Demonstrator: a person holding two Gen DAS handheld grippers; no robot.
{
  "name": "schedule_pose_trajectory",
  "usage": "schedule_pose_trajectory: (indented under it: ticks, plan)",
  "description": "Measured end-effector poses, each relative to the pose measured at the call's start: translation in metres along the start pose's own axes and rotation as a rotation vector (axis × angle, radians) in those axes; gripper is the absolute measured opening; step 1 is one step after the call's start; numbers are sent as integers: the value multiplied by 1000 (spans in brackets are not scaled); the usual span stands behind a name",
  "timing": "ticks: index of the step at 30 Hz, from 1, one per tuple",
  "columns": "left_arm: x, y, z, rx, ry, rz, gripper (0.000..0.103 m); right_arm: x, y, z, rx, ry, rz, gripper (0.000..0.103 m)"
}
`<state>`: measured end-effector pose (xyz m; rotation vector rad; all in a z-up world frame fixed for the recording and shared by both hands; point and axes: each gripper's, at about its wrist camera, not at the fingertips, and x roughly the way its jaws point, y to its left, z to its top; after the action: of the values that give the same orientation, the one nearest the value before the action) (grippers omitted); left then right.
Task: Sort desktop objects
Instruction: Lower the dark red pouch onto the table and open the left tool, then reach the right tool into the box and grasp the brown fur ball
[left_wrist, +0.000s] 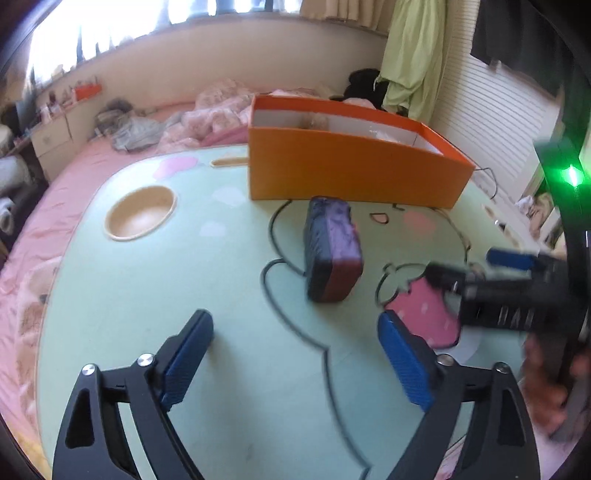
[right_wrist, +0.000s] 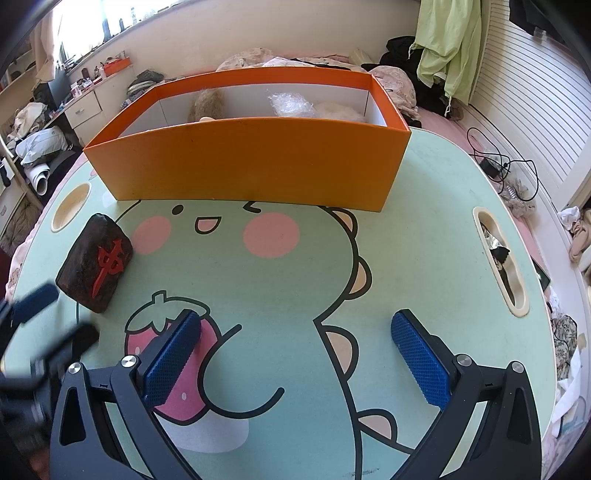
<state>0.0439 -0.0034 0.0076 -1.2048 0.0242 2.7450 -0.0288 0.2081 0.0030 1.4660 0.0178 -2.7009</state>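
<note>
A dark block with a red character on its face (right_wrist: 95, 261) lies on the green cartoon table (right_wrist: 424, 258), left of centre; in the left wrist view the block (left_wrist: 332, 251) lies ahead of my fingers. An orange box (right_wrist: 251, 162) stands behind it with a furry thing (right_wrist: 208, 105), a clear plastic bag (right_wrist: 291, 105) and a white fluffy item (right_wrist: 338, 110) inside. My left gripper (left_wrist: 295, 363) is open and empty, short of the block. My right gripper (right_wrist: 295, 363) is open and empty over the strawberry print, and shows blurred in the left wrist view (left_wrist: 491, 280).
The table lies on a pink bed (left_wrist: 29, 258). It has a round cup recess (left_wrist: 140, 212) at the left and a handle slot (right_wrist: 500, 260) at the right. Cables (right_wrist: 495, 158) and clothes lie beyond the right edge. The box shows in the left wrist view (left_wrist: 351, 173).
</note>
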Motion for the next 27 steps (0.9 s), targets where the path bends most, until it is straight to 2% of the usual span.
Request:
schedule_pose_trajectory:
  ticks: [2, 4, 5, 8, 10, 12, 13, 14, 16, 19, 23, 24, 26, 27]
  plan:
    - [-3, -1, -7, 10, -18, 44, 91, -1, 1, 0, 0, -5, 10, 103]
    - [-2, 1, -7, -6, -20, 43, 92, -3, 0, 1, 5, -21, 59, 101]
    - [0, 1, -6, -11, -16, 63, 92, -5, -1, 2, 6, -35, 89, 95]
    - [3, 6, -4, -36, -22, 86, 92, -24, 9, 8, -28, -110, 213, 94]
    - [3, 8, -5, -46, -28, 71, 93, -40, 22, 24, -75, -166, 276, 93]
    - [3, 9, -6, -51, -33, 63, 93, -48, 34, 53, -109, -191, 284, 86]
    - [3, 9, -7, -50, -33, 65, 93, -44, 38, 72, -109, -174, 275, 79]
    - [3, 9, -6, -49, -33, 65, 93, -38, 42, 93, -99, -147, 273, 67]
    - [3, 10, -6, -55, -37, 57, 93, -15, 51, 135, -85, -55, 319, 52]
    - [3, 14, -5, -70, -44, 42, 93, 22, 63, 177, -85, 12, 305, 49]
    - [4, 14, -5, -71, -45, 39, 93, 68, 77, 203, -79, 106, 250, 48]
    - [4, 14, -5, -72, -46, 38, 93, 74, 73, 204, -63, 131, 263, 46]
    - [4, 14, -5, -75, -46, 38, 93, 89, 72, 205, -43, 171, 274, 32]
    - [5, 14, -5, -76, -47, 37, 93, 91, 73, 206, -45, 175, 279, 29]
